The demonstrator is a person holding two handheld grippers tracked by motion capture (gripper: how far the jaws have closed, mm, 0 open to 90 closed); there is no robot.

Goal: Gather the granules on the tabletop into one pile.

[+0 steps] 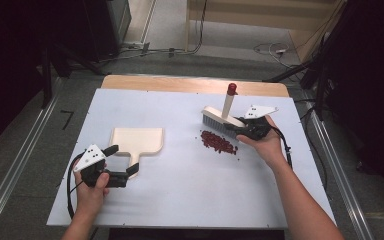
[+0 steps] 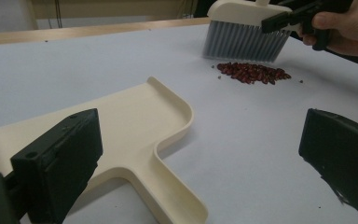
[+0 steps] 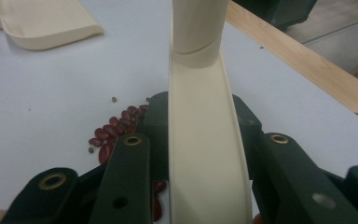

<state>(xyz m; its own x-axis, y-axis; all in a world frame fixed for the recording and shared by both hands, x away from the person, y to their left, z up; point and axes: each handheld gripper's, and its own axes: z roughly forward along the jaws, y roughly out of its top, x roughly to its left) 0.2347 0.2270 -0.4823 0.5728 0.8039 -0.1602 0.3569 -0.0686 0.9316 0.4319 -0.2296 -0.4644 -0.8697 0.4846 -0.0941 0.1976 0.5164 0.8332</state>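
Observation:
A cream dustpan point(image 1: 137, 140) lies flat on the white table, its short handle point(image 2: 168, 196) pointing toward the person. My left gripper point(image 1: 122, 161) is open, and its two black jaws stand on either side of that handle without pressing it point(image 2: 200, 136). A pile of red beans point(image 1: 219, 142) lies right of centre. Just behind it stands a cream brush point(image 1: 223, 119) with grey bristles point(image 2: 242, 42) down on the table and a red-tipped handle point(image 1: 231, 89) pointing up. My right gripper point(image 1: 233, 129) is shut on the brush's head point(image 3: 205, 154), bristles next to the beans point(image 3: 114, 133).
The white table sheet point(image 1: 180, 200) ends at a wooden strip point(image 1: 195, 84) along the far edge. Cables point(image 1: 275, 49) lie on the floor beyond it. Metal rails point(image 1: 335, 165) run along both sides, with dark equipment at the left and right.

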